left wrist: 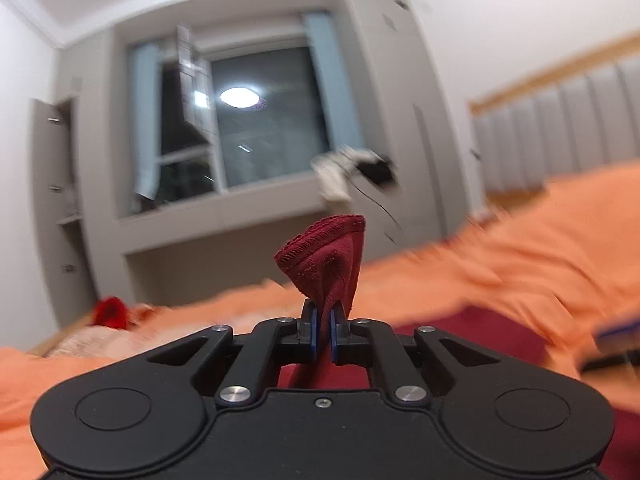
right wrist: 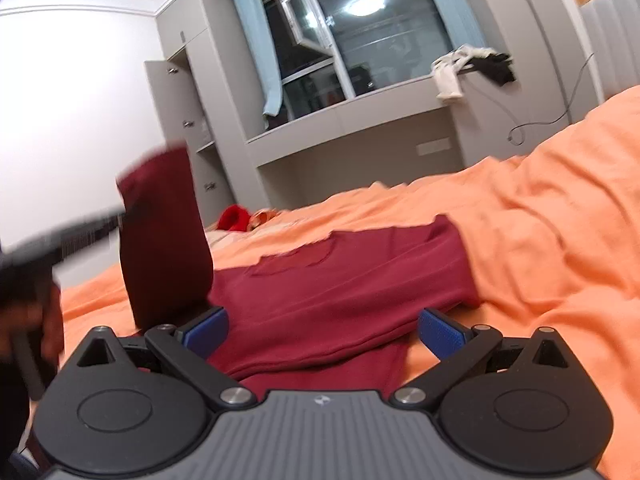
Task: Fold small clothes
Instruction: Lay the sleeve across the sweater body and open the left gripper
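A dark red garment (right wrist: 340,292) lies spread on the orange bedspread (right wrist: 540,220). My left gripper (left wrist: 323,330) is shut on a hemmed corner of the dark red garment (left wrist: 324,256), which sticks up between its blue pads. In the right wrist view that lifted part (right wrist: 164,240) stands upright at the left, held by the blurred left gripper (right wrist: 124,212). My right gripper (right wrist: 322,330) is open, low over the near edge of the garment, with the cloth between its blue pads (right wrist: 442,332).
A bright red item (right wrist: 236,218) lies at the far end of the bed. Behind stand grey cabinets (right wrist: 180,120), a window (right wrist: 360,40) and a ledge with white and black clothes (right wrist: 472,64). A padded headboard (left wrist: 560,128) is at right.
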`<control>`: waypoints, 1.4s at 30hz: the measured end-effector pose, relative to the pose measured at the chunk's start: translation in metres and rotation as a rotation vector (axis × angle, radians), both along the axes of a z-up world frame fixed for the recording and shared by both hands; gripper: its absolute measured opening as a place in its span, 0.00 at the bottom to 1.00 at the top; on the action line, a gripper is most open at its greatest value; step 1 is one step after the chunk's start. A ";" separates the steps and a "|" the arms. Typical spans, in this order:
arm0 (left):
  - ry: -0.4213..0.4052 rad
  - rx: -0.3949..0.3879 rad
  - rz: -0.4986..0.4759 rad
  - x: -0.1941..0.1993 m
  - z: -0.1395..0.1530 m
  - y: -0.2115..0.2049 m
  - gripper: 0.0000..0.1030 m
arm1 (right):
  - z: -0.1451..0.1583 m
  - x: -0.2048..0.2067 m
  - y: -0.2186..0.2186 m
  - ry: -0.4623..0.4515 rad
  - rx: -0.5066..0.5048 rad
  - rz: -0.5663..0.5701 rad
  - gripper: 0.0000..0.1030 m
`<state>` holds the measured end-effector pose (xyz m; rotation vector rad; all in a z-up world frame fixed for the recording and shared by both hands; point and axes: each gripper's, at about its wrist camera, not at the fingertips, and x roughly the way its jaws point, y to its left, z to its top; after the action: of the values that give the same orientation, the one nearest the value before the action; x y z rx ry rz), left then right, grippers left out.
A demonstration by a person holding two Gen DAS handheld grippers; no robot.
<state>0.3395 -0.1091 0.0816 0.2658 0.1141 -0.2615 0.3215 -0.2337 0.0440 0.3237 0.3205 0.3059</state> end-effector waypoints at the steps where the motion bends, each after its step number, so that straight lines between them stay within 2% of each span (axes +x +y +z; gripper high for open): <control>1: 0.021 0.026 -0.017 0.008 -0.015 -0.004 0.06 | 0.000 0.000 -0.002 -0.004 -0.001 -0.011 1.00; 4: 0.076 0.110 -0.065 0.012 -0.050 -0.018 0.06 | 0.001 0.000 -0.004 -0.014 -0.015 -0.034 1.00; 6: 0.110 0.137 -0.092 0.007 -0.070 -0.019 0.07 | -0.001 0.000 -0.005 -0.012 -0.015 -0.036 1.00; 9: 0.176 0.167 -0.126 0.007 -0.083 -0.015 0.09 | -0.002 0.002 -0.002 -0.005 -0.018 -0.036 1.00; 12: 0.227 0.179 -0.161 0.001 -0.095 -0.009 0.19 | -0.004 0.004 0.002 -0.002 -0.028 -0.033 1.00; 14: 0.238 0.192 -0.188 -0.003 -0.097 -0.006 0.30 | -0.005 0.006 0.005 0.002 -0.039 -0.029 1.00; 16: 0.237 0.228 -0.198 -0.006 -0.094 -0.005 0.49 | -0.008 0.008 0.008 0.008 -0.052 -0.026 1.00; 19: 0.253 0.257 -0.228 -0.006 -0.087 -0.001 0.65 | -0.010 0.011 0.014 0.021 -0.074 -0.019 1.00; 24: 0.268 0.183 -0.255 -0.014 -0.061 0.026 0.78 | -0.014 0.016 0.024 0.037 -0.125 0.003 1.00; 27: 0.227 0.120 -0.168 -0.009 -0.045 0.053 0.88 | -0.016 0.023 0.038 0.057 -0.186 0.035 1.00; 28: 0.209 0.098 -0.107 -0.004 -0.042 0.064 0.91 | -0.016 0.028 0.043 0.074 -0.201 0.052 1.00; 31: 0.193 0.052 0.104 0.020 -0.034 0.098 0.91 | -0.015 0.041 0.054 0.115 -0.210 0.102 1.00; 33: 0.200 0.023 0.255 0.043 -0.034 0.124 0.91 | -0.015 0.043 0.058 0.109 -0.205 0.114 1.00; 35: 0.232 -0.029 0.373 0.066 -0.035 0.157 0.90 | -0.015 0.042 0.059 0.098 -0.198 0.133 1.00; 37: 0.287 -0.111 0.452 0.087 -0.039 0.190 0.86 | -0.017 0.041 0.059 0.095 -0.198 0.149 1.00; 41: 0.410 -0.268 0.504 0.109 -0.052 0.241 0.74 | -0.025 0.041 0.058 0.124 -0.189 0.155 1.00; 42: 0.441 -0.310 0.508 0.115 -0.055 0.250 0.68 | -0.027 0.042 0.057 0.131 -0.185 0.156 1.00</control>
<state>0.4541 0.1412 0.0269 -0.1370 0.5632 0.1731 0.3632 -0.1767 0.0174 0.1364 0.5010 0.4056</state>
